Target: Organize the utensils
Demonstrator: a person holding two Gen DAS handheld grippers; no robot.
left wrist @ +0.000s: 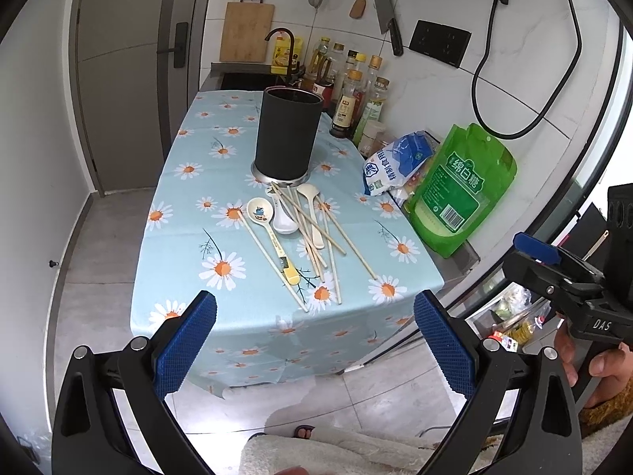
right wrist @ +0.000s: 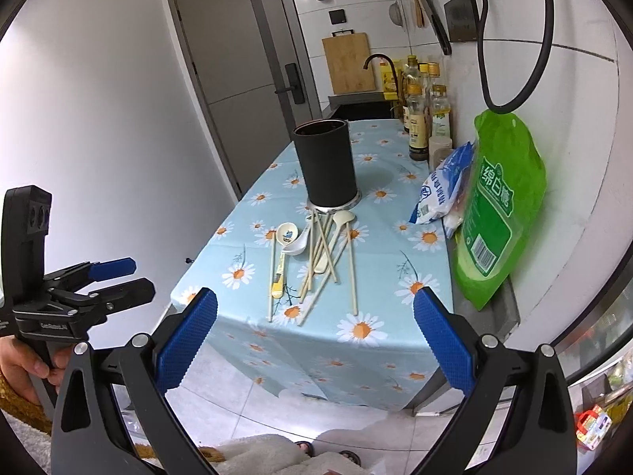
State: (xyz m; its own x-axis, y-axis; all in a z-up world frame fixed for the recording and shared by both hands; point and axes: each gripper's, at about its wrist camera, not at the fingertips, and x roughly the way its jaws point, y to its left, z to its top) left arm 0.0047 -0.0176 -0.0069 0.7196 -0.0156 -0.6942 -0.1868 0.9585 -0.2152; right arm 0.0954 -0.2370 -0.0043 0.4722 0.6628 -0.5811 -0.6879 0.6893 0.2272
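Observation:
A black cylindrical utensil holder stands upright on the daisy-print tablecloth. In front of it lie several loose chopsticks, crossed over one another. Among them are a cartoon-printed spoon, a white ceramic spoon and a cream spoon. My left gripper is open and empty, held off the table's near edge. My right gripper is also open and empty, to the right of the left one.
A green sugar bag and a blue-and-white bag lean on the right wall. Several bottles stand behind them, beside a sink with a dark faucet. A black cable hangs above.

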